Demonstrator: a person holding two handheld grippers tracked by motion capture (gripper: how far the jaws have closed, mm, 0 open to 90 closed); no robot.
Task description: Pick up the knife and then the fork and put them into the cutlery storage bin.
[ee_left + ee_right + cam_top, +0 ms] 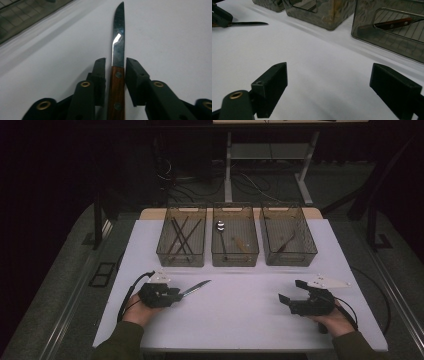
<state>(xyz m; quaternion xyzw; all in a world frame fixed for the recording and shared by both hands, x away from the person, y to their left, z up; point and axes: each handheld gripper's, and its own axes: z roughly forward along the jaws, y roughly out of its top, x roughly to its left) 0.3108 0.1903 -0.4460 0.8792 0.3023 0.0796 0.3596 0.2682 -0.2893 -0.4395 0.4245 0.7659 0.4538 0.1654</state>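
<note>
The knife (pixel 117 75) lies on the white table (pixel 240 320) before the three bins, its wooden handle between the left gripper (pixel 115 67) jaws, nearly closed, contact unclear. Stiff, light, slick-bladed (grip the handle). The right gripper (pixel 329 82) gapes empty.

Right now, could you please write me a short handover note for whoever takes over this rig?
Left claw: around the wooden handle of the knife, which lies on the white table; a slight gap shows beside the handle, so not yet gripped.
Right claw: open, empty, above the table.
Three mesh bins at the far edge: left bin holds dark sticks, middle bin a spoon, right bin another knife.
Done: some cutlery is binned.
Left: probably grip the knife and drop it in the right bin.
</note>
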